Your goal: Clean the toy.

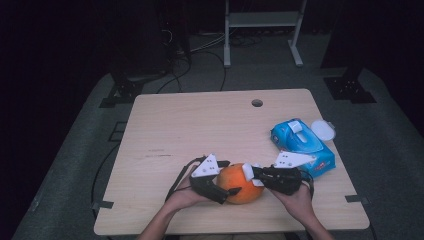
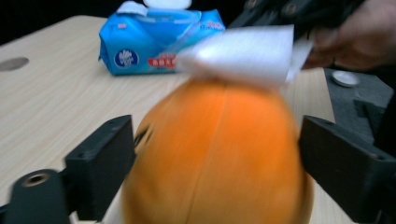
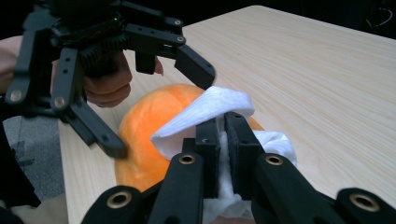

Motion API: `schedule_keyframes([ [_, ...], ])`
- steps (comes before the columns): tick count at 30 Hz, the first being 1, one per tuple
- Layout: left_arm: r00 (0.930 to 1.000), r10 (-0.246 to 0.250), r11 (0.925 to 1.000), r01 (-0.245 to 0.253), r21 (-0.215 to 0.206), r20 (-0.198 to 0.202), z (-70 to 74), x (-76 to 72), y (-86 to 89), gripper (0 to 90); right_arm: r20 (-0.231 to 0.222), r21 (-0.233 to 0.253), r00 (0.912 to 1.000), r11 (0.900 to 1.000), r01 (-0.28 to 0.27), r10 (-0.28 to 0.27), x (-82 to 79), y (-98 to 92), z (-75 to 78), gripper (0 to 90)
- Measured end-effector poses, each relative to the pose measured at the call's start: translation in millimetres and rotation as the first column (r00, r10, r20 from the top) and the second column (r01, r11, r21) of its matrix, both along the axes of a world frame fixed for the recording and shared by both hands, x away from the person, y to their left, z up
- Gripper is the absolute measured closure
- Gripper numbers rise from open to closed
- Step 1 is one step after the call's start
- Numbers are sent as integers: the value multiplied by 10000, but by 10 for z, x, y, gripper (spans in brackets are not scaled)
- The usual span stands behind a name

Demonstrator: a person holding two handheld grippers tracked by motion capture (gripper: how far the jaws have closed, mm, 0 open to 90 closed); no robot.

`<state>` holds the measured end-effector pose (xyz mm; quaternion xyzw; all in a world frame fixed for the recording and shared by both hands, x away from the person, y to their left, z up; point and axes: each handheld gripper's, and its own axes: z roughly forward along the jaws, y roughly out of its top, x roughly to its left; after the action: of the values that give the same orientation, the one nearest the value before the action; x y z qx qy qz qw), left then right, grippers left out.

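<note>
An orange fruit (image 1: 243, 185) rests near the front edge of the wooden table (image 1: 200, 125). My left gripper (image 1: 228, 179) straddles it from the left, and both jaws press its sides. In the left gripper view the orange (image 2: 215, 154) spans the whole gap between the jaws of the left gripper (image 2: 217, 172) and looks blurred. My right gripper (image 1: 256, 175) comes from the right, shut on a folded white wipe (image 1: 248, 171) that lies on top of the fruit. In the right gripper view, the right gripper (image 3: 223, 128) pinches the wipe (image 3: 219, 103) against the orange (image 3: 140, 128).
A blue pack of wet wipes (image 1: 302, 144) lies at the right of the table with its white lid (image 1: 323, 130) flipped open. A round cable hole (image 1: 257, 103) is at the far side. Black stands and cables sit on the floor beyond.
</note>
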<state>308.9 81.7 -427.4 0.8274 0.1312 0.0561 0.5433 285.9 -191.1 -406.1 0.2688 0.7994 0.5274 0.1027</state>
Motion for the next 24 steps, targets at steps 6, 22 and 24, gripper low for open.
schedule_keyframes([
  [6, 9972, -578, 9977, 560, -395, -470, -157, 94, 63, 113, -179, 150, 9998, 9998, 126, -123, 43, -54, -19, 838],
  [22, 9994, 11, 9873, 45, -1591, 355, 427, -66, 169, 407, -254, 884, 9997, 9961, 43, -20, 46, 5, 55, 840],
  [24, 9997, 11, 9962, 9, -868, 236, 325, -60, 131, 395, -323, 671, 9995, 9977, 26, -4, 45, 69, 18, 840],
])
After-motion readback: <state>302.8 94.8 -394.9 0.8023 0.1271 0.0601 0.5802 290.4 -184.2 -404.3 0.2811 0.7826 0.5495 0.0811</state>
